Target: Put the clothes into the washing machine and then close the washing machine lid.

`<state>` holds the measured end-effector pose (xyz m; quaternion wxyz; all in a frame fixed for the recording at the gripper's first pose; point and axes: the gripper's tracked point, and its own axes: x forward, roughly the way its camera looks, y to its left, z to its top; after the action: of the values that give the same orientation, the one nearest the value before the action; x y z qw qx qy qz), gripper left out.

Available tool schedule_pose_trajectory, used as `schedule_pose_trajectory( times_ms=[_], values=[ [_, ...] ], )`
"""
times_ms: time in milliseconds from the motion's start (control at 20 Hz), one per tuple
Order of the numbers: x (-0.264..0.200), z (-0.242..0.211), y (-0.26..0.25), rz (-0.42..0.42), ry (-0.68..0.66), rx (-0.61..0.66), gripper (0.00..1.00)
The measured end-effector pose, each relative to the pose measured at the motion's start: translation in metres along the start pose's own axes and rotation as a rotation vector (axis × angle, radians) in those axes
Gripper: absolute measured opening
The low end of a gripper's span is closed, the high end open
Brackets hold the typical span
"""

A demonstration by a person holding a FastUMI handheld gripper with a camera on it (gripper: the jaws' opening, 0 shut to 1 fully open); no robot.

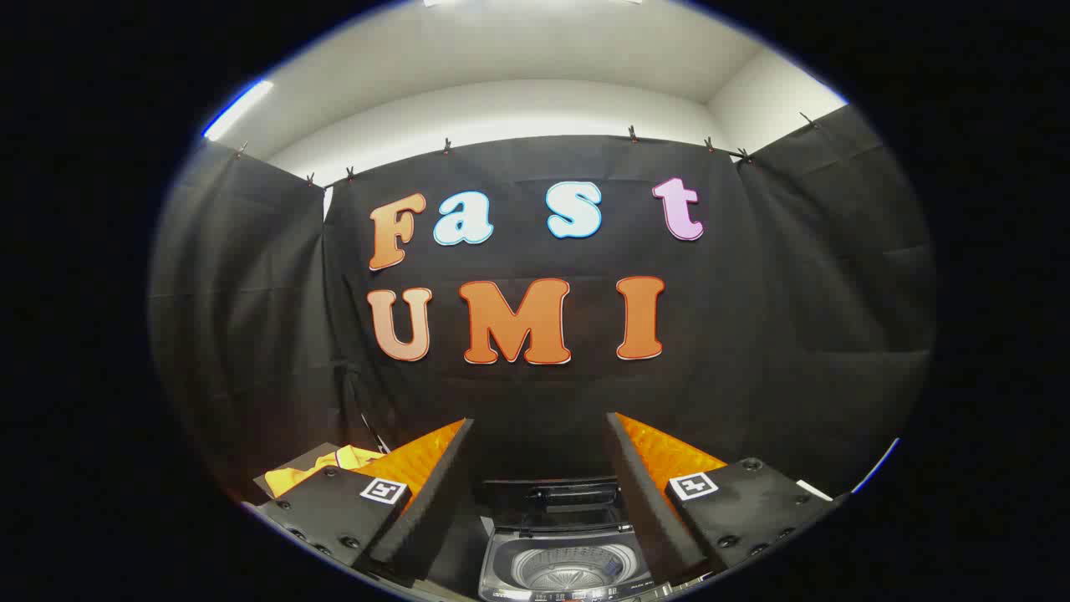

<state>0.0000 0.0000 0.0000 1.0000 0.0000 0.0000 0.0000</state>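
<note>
The gripper (539,426) has two long wedge-shaped fingers (439,493) with ridged, textured inner faces. Each finger is mounted on a black block studded with round screws, and each block carries a square black-and-white marker (384,490).

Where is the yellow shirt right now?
In the gripper view, the yellow shirt lies on a surface beside the left finger of the open tongs, left of the washing machine, not inside it.
</note>
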Motion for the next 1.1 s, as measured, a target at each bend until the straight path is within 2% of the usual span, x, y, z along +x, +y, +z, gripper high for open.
schedule_pose_trajectory(
  times_ms=[400,550,1100],
  values=[
    [0.010,-0.008,-0.034,-0.055,0.024,0.006,0.98],
    [0.004,-0.004,-0.042,-0.063,-0.007,0.029,0.98],
    [-0.012,-0.014,-0.065,-0.103,0.006,0.060,0.98]
  ],
)
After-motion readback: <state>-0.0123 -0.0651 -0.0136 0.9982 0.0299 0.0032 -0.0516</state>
